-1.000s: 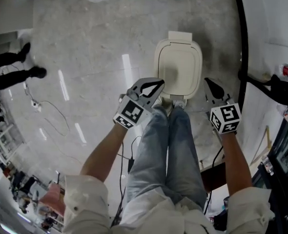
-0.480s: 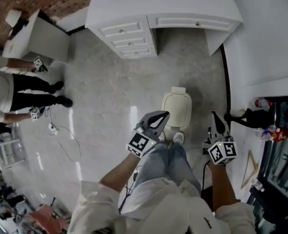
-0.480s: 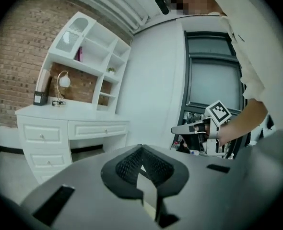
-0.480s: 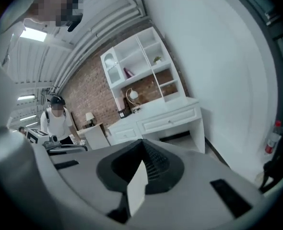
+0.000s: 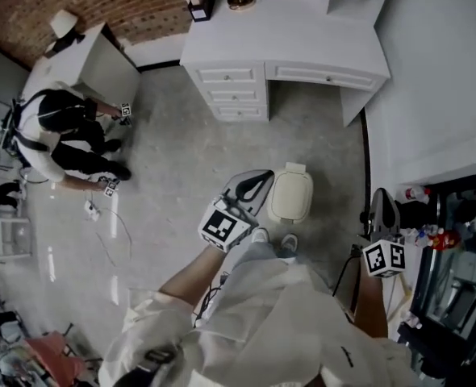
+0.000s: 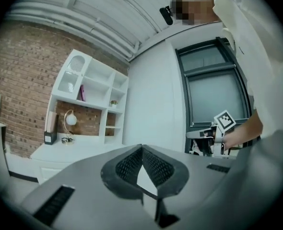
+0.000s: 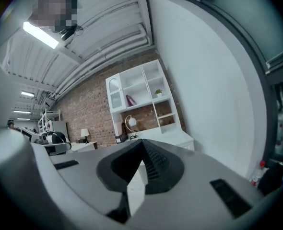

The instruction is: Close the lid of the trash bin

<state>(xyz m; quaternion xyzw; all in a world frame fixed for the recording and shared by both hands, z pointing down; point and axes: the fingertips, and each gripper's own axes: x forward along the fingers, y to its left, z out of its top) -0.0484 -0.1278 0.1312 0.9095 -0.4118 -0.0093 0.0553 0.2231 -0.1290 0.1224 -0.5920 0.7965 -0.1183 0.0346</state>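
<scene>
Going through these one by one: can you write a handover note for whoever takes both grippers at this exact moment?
Left gripper: jaws together, empty, held above the floor beside the bin, not touching it.
Right gripper: jaws together, empty, off to the bin's right.
Trash bin: on the floor just ahead of the person's shoes, in front of the white desk.
Done: its cream lid lies flat and looks closed.
Left: probably nothing; maybe check that the lid sits fully down.
</scene>
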